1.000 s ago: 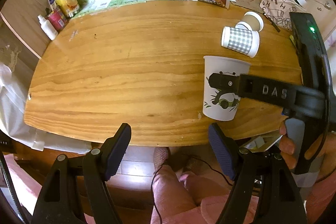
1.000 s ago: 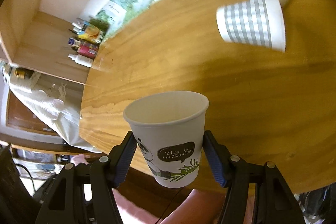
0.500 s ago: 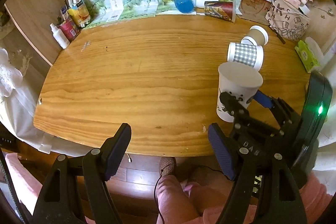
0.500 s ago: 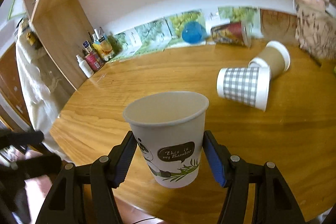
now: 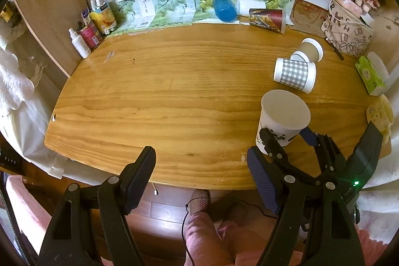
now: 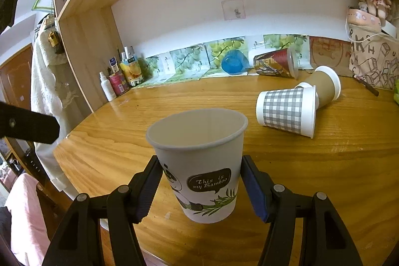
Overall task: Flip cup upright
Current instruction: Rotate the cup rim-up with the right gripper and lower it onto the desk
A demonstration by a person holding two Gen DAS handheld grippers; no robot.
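Note:
A white paper cup with a panda print stands upright, mouth up, between the fingers of my right gripper, which is shut on its lower half. Its base is at or just above the wooden table; I cannot tell if it touches. In the left wrist view the same cup and right gripper are at the right, near the table's front edge. My left gripper is open and empty, in front of the table's front edge.
A grey checked cup and a brown cup lie on their sides behind the panda cup. A blue cup and a red patterned cup lie by the wall. Bottles stand at the back left; a bag and tissue pack at the right.
The right gripper has levelled out and come down with the upright cup toward the table. The left gripper has pulled back and up, so more of the table and wall shows.

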